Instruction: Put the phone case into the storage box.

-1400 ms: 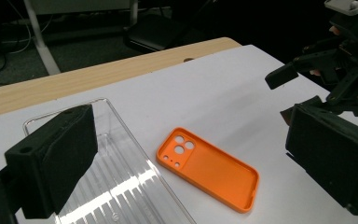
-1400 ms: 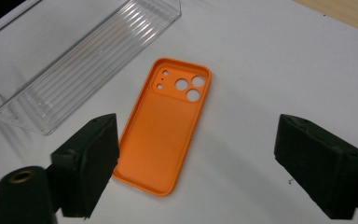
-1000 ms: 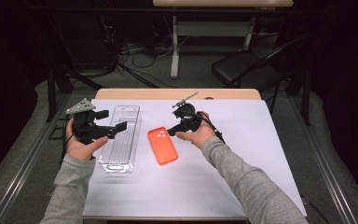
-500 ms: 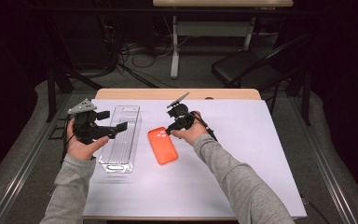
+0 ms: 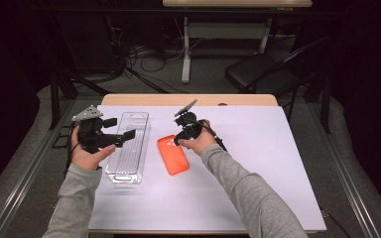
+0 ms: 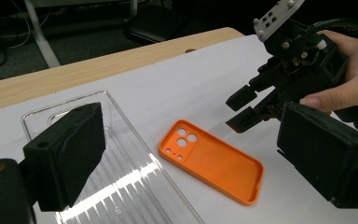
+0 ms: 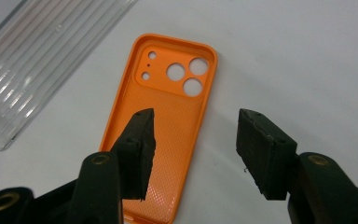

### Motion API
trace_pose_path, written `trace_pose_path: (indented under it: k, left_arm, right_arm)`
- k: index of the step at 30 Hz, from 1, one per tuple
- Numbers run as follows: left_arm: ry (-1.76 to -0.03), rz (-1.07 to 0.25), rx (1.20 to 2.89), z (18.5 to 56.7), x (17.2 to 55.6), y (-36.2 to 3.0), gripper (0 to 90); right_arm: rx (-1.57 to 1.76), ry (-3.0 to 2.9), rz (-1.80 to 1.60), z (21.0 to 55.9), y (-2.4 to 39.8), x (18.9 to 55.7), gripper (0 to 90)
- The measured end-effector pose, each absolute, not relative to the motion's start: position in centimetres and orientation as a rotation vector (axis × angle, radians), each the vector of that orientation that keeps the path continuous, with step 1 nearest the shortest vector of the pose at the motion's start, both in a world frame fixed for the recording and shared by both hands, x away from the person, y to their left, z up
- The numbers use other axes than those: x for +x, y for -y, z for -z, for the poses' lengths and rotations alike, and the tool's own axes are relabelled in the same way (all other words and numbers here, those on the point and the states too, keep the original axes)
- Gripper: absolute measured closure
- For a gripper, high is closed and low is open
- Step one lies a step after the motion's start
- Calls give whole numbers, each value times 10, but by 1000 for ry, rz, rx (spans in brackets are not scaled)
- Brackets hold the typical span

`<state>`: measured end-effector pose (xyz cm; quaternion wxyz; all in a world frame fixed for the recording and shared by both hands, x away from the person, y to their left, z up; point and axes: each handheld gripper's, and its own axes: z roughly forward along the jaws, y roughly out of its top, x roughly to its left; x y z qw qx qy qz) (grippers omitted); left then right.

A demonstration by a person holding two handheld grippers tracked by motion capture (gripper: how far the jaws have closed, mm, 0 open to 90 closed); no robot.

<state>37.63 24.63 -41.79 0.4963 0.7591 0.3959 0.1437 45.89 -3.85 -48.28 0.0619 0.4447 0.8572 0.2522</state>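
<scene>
Orange phone case (image 5: 173,154) lies at frame centre beside the clear tray (image 5: 128,147); my right gripper (image 7: 193,140) has dropped over it, jaws narrowing yet apart, ready to pinch; left gripper (image 5: 121,136) gapes empty

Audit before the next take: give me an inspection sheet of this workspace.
Surface: white table top, wooden strip along the far edge.
Job's things: orange phone case lying hollow side up, camera holes toward the far end; clear ribbed tray to its left, nothing in it.
Clutter: nothing seen.
Grippers: right hand-held gripper above the case, jaws apart and just closing, not touching it; left hand-held gripper open over the tray.
Cables: black lead trails from the right gripper; loose cables on the floor beyond.
Surroundings: dark room, black chair, desk leg.
</scene>
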Motion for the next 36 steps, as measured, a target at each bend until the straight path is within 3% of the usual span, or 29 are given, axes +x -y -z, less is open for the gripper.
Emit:
trace_pose_path:
  k: [8,17,36]
  left_arm:
    - [-961,-343,1844,419,377,-247,87]
    - [-965,-341,1842,419,377,-247,94]
    - [-968,-339,1842,421,378,-247,102]
  right_arm:
    - [1391,-2587,-692,489,36,459,477]
    - [1395,-2633,-665,495,32,459,609]
    - [1519,-2617,-589,510,24,458,608]
